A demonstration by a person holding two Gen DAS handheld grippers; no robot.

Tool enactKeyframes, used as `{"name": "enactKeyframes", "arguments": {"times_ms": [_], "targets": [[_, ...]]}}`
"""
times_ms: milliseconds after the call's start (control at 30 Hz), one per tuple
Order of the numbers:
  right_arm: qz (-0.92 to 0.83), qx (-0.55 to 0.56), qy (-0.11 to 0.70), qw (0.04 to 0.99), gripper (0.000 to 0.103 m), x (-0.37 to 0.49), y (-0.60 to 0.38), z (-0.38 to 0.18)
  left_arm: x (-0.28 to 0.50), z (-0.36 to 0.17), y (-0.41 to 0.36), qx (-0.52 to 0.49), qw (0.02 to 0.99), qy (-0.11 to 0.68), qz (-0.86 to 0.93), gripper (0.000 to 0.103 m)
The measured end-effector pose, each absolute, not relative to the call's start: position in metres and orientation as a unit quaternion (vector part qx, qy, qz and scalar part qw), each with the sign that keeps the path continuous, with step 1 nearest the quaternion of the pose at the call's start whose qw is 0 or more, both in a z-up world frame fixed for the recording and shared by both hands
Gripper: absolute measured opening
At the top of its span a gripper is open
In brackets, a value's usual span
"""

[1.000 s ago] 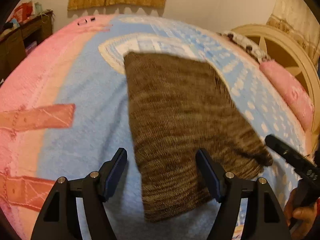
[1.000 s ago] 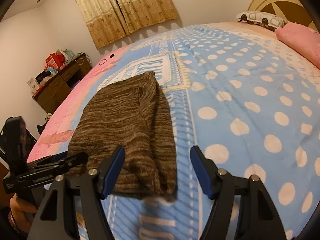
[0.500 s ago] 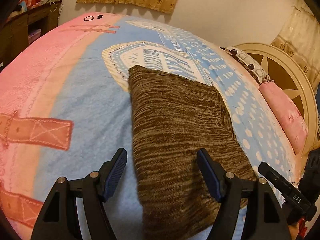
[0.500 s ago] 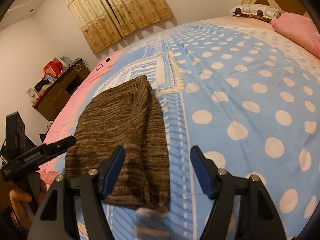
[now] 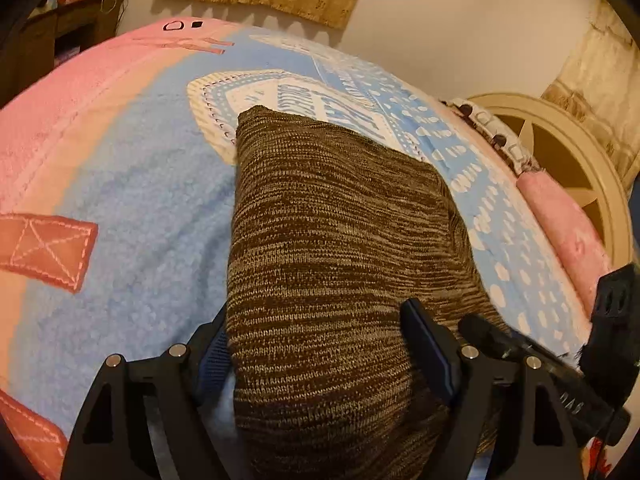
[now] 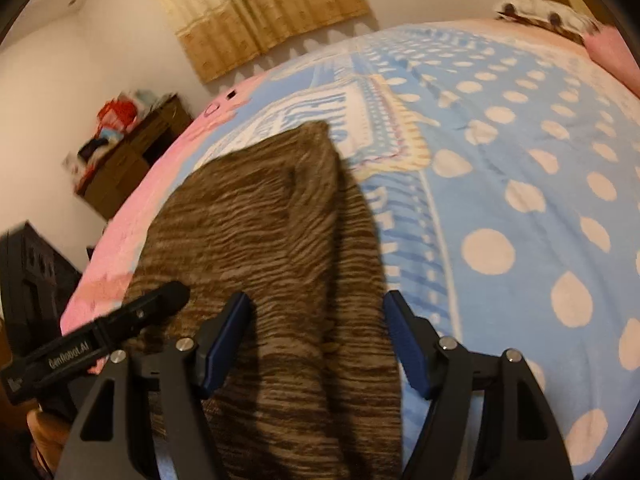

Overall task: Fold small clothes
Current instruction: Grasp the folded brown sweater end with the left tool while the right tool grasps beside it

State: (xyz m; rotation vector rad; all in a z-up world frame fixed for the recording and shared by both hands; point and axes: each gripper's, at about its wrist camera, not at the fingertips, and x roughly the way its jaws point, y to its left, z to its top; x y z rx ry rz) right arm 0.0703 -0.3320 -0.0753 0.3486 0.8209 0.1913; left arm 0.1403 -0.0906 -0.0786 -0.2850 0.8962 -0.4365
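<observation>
In the left wrist view, a folded brown knit garment (image 5: 332, 248) was seen lying on the blue and pink bed blanket (image 5: 132, 208). The left claw (image 5: 320, 344) was held spread wide, its near end of the garment lying between the fingers. The right claw (image 5: 520, 352) was partly seen at the right.

In the right wrist view, the right claw (image 6: 316, 336) was likewise held apart over the garment (image 6: 272, 224), nothing being clamped. The left claw (image 6: 160, 300) was seen beside it, its spread not discernible there.
</observation>
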Motion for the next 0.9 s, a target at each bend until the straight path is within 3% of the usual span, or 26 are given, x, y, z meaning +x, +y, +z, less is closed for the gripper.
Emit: {"name": "enactKeyframes", "arguments": {"times_ms": [33, 100, 167, 267, 400, 467, 600, 733, 900], "targets": [[0.095, 0.163, 0.401, 0.896, 0.056, 0.070, -0.330, -0.076, 0.141, -0.079, -0.089, -0.145, 0.866, 0.429, -0.212, 0.078], [0.108, 0.168, 0.402, 0.894, 0.044, 0.069, -0.328, -0.077, 0.142, -0.079, -0.089, -0.149, 0.864, 0.430, -0.214, 0.074], [0.108, 0.172, 0.401, 0.893, 0.043, 0.067, -0.329, -0.078, 0.141, -0.079, -0.089, -0.148, 0.864, 0.428, -0.219, 0.067], [0.110, 0.187, 0.399, 0.891, 0.044, 0.069, -0.332, -0.079, 0.140, -0.081, -0.085, -0.159, 0.863, 0.422, -0.227, 0.066], [0.125, 0.206, 0.401, 0.884, 0.057, 0.077, -0.334, -0.081, 0.144, -0.083, -0.083, -0.187, 0.860, 0.419, -0.223, 0.066], [0.118, 0.181, 0.408, 0.887, 0.057, 0.081, -0.327, -0.079, 0.143, -0.082, -0.089, -0.166, 0.867, 0.417, -0.219, 0.065], [0.115, 0.158, 0.407, 0.892, 0.033, 0.080, -0.318, -0.076, 0.142, -0.076, -0.099, -0.124, 0.874, 0.420, -0.212, 0.049], [0.107, 0.156, 0.393, 0.900, 0.029, 0.070, -0.310, -0.067, 0.138, -0.064, -0.098, -0.102, 0.877, 0.416, -0.218, 0.036], [0.099, 0.136, 0.365, 0.916, 0.028, 0.050, -0.290, -0.052, 0.124, -0.055, -0.097, -0.064, 0.887, 0.408, -0.205, 0.035]]}}
